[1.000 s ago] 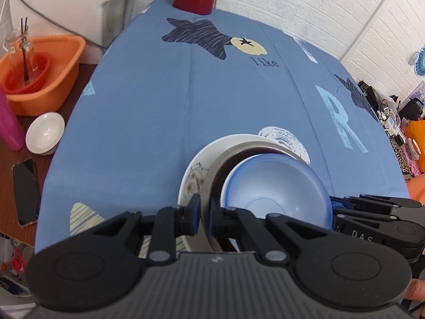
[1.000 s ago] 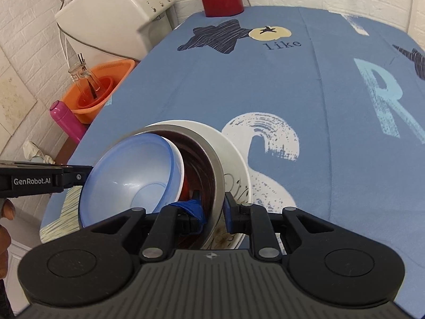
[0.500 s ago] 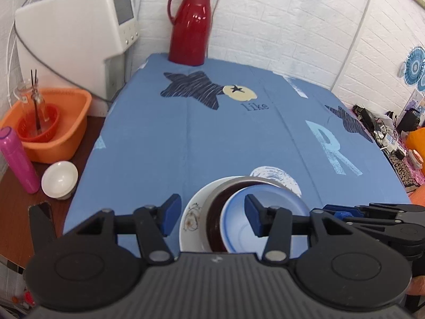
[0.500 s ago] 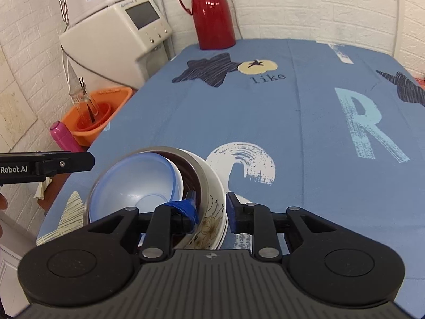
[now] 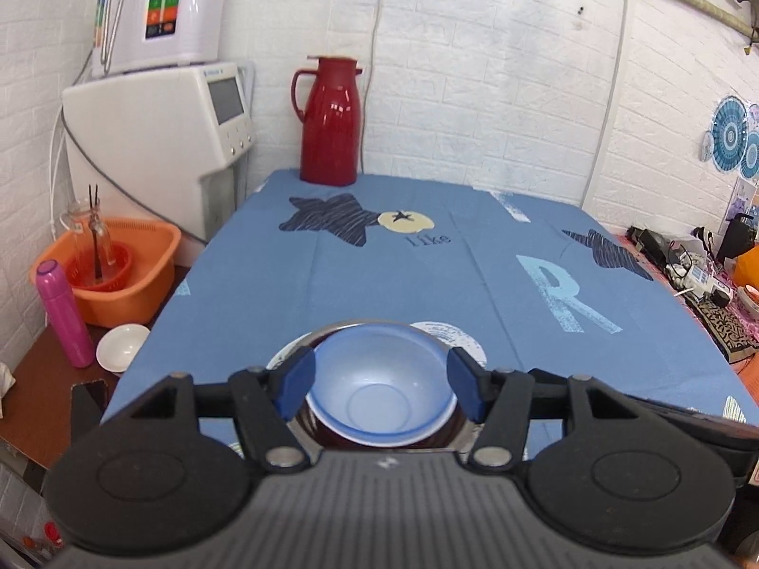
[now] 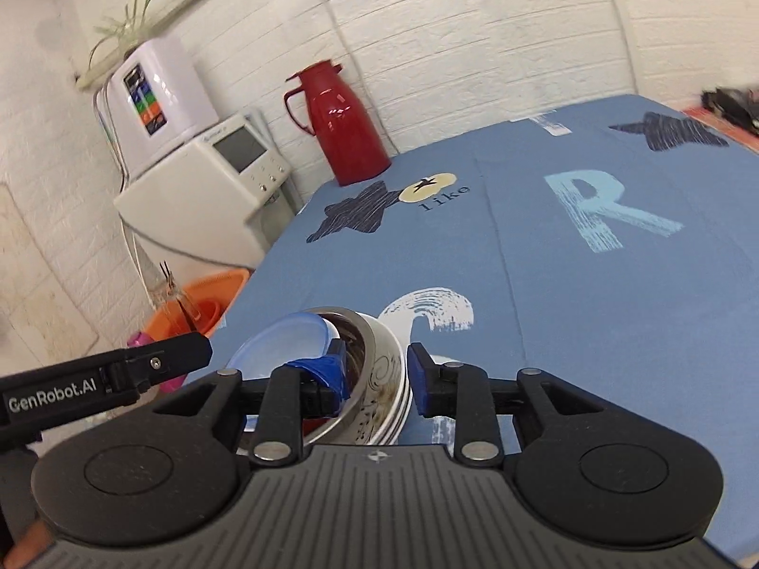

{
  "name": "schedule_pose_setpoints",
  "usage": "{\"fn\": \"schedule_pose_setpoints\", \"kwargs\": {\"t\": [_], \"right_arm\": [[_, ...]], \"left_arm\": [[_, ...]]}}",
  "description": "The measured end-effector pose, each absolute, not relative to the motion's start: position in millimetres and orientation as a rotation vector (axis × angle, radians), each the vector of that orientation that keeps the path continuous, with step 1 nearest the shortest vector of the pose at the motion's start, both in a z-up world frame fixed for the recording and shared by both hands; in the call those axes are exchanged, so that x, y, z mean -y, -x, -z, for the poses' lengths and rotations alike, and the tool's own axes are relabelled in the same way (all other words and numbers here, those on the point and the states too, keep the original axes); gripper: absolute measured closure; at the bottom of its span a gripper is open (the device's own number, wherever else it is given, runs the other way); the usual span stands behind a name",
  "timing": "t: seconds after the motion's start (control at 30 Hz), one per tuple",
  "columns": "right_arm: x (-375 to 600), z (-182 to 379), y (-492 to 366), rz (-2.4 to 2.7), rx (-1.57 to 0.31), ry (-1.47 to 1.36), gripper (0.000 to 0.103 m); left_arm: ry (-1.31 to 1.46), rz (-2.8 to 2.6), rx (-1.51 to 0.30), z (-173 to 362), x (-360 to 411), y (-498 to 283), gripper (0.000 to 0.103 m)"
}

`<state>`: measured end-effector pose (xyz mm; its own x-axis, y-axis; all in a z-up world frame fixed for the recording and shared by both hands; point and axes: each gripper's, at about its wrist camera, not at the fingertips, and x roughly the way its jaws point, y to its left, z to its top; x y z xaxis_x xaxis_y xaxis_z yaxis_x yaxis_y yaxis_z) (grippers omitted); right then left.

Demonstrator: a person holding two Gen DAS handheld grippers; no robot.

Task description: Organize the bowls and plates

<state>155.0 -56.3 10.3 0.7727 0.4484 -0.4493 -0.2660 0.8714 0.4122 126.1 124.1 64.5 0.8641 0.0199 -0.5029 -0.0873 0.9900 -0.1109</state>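
Bowl stack: blue bowl (image 5: 379, 379) nested in a metal bowl (image 5: 303, 422), which sits in a white patterned bowl; all on the blue tablecloth (image 5: 427, 275) at the near edge.

Left wrist view: left gripper (image 5: 380, 385) has its jaws spread wide, holding nothing; the stack lies straight ahead and below, centred between the blue pads (image 5: 295, 381); whether a pad touches a rim cannot be told.

Right wrist view: right gripper (image 6: 377, 379) also has its jaws apart, empty; the stack sits ahead, offset to the left; the left pad appears to reach over the metal bowl's (image 6: 360, 360) rim beside the blue bowl (image 6: 280, 346); the right pad stands just outside the white patterned bowl (image 6: 384, 398); left gripper's side (image 6: 104, 379) shows just left of the stack.

Judgement: left gripper is squarer to the stack; right gripper straddles the rims.
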Motion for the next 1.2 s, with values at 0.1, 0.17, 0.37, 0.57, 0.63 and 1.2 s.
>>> {"fn": "schedule_pose_setpoints", "kwargs": {"t": [0.1, 0.17, 0.37, 0.57, 0.63, 1.2], "right_arm": [[67, -4, -139, -0.306, -0.536, -0.386, 0.09], [73, -2, -131, -0.283, -0.517, -0.376, 0.09], [94, 5, -106, -0.25, -0.454, -0.415, 0.086], [102, 11, -86, -0.286, -0.487, -0.423, 0.086], [101, 11, -78, -0.285, -0.494, -0.406, 0.085], [106, 31, -27, -0.194, -0.424, -0.258, 0.08]], "left_arm": [[0.122, -0.075, -0.499, -59, -108, -113, 0.042], [0.107, -0.078, -0.495, -54, -97, -104, 0.041], [0.134, -0.076, -0.513, -34, -78, -76, 0.041], [0.082, -0.074, -0.498, -20, -58, -41, 0.041], [0.083, -0.045, -0.496, -19, -55, -30, 0.041], [-0.008, -0.061, -0.475, -1, -33, 3, 0.04]]}}
